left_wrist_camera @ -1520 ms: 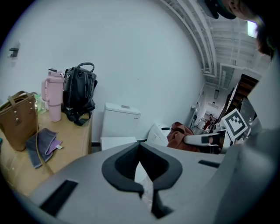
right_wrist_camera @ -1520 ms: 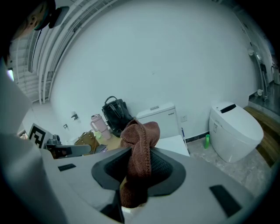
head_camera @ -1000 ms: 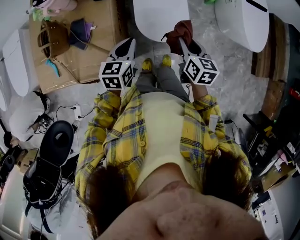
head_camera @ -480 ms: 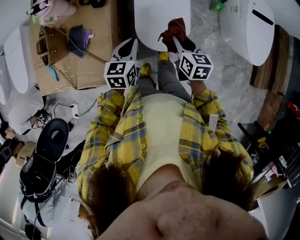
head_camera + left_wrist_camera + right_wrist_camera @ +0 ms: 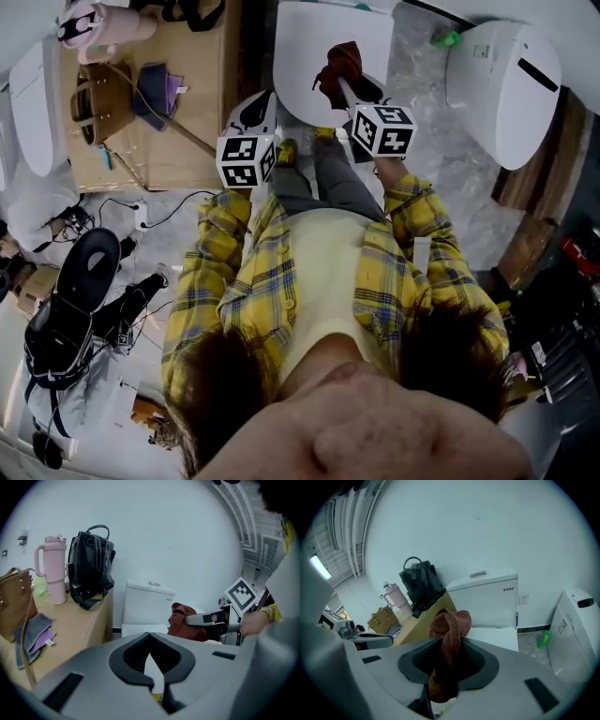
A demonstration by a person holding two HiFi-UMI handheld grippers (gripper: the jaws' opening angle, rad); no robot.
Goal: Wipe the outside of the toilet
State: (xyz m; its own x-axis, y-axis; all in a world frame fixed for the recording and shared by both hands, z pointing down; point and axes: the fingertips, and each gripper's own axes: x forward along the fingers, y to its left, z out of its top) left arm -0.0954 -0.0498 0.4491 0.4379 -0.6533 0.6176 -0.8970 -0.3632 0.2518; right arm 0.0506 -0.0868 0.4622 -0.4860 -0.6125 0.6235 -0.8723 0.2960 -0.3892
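Toilet ahead; right tongs clamp rag.

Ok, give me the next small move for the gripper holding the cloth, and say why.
Probably lower the right gripper until the reddish-brown cloth presses on the closed lid of the white ceramic toilet. Its jaws are shut on the cloth, which bunches up above them and, in the head view, lies over the lid. Whether it touches the lid cannot be told, so wiping likely needs firmer contact first.
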